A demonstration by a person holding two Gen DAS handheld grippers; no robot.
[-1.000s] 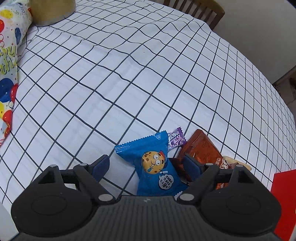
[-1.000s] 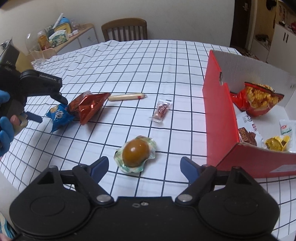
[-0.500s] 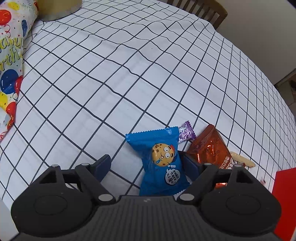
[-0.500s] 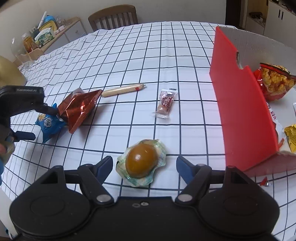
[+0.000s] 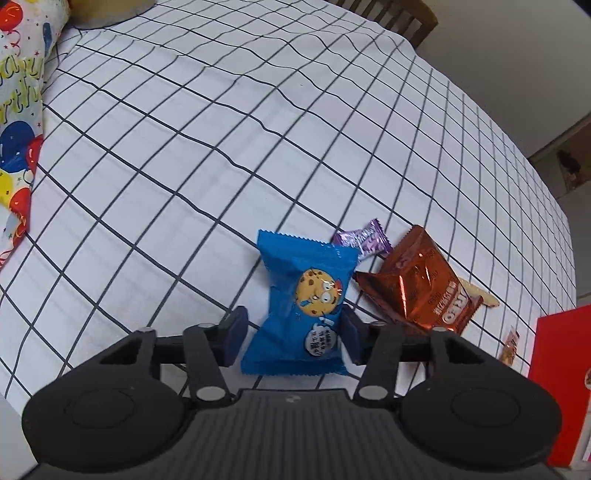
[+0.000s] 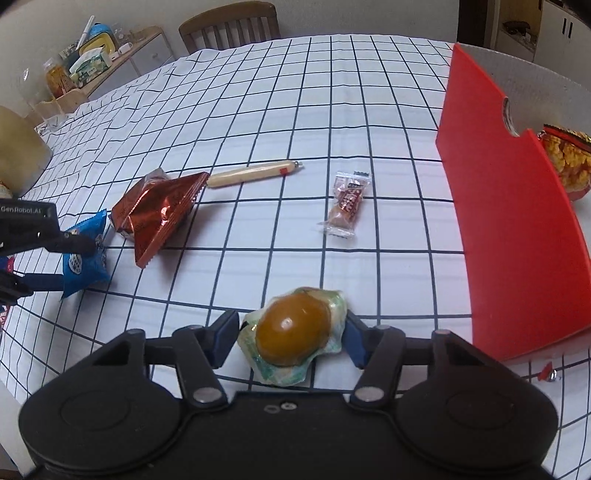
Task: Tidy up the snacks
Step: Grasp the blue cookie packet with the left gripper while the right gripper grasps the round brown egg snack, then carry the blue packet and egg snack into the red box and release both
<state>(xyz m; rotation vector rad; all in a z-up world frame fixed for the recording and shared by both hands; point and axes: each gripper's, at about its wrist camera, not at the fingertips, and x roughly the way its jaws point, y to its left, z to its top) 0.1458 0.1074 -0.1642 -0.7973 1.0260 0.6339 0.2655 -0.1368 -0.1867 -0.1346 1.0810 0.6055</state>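
A blue cookie packet [image 5: 306,299] lies on the checked tablecloth between the fingers of my left gripper [image 5: 293,334], whose jaws stand narrowed around its near end; it also shows in the right wrist view [image 6: 84,254]. A packed brown egg [image 6: 293,334] lies between the fingers of my right gripper [image 6: 290,338], jaws close on both sides of it. A copper foil packet [image 5: 417,284], a purple candy [image 5: 364,240], a sausage stick [image 6: 253,172] and a small brown candy [image 6: 345,203] lie on the cloth. The red box [image 6: 506,206] holds snacks at the right.
A balloon-print bag [image 5: 18,122] lies at the left table edge. A wooden chair [image 6: 229,27] stands at the far side. A side shelf with clutter [image 6: 92,62] is at the back left. A chip bag [image 6: 567,162] sits inside the box.
Both grippers have moved forward and narrowed: the left around the blue cookie packet, the right around the packed egg, which was ahead of the fingers before.
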